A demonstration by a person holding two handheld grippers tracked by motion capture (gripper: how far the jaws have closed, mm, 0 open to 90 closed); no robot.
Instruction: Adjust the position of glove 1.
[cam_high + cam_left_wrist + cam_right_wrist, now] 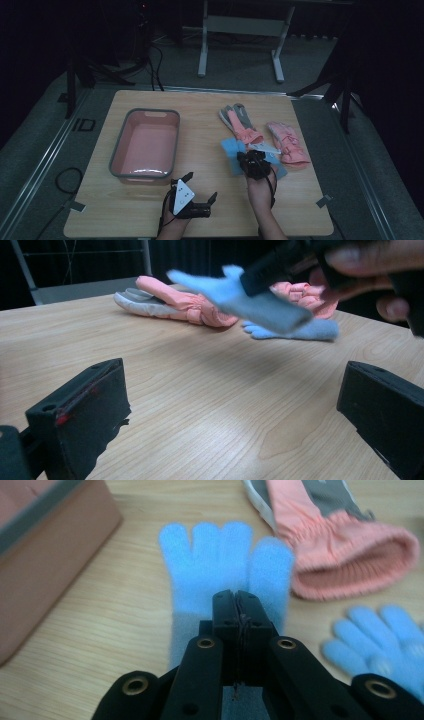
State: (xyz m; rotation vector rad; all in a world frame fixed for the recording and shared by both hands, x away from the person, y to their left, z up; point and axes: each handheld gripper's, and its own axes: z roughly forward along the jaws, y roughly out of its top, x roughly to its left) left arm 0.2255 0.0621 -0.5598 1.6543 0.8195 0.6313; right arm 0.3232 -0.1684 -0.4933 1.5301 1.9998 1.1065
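A light blue glove (220,555) hangs from my right gripper (235,600), whose jaws are shut on its palm, fingers pointing away. In the high view the right gripper (255,162) holds this glove (233,152) above the table's right half. A second blue glove (380,645) lies flat on the wood beside it. My left gripper (200,186) rests near the front edge, jaws wide open with nothing between them. In the left gripper view the held glove (260,300) hovers off the table beyond my open left gripper (235,385).
A pink bin with a grey rim (145,112) stands on the left half of the table and looks bare inside. A pink and grey glove (237,122) and a pink glove (290,145) lie at the back right. Bare wood (200,390) spreads ahead of the left gripper.
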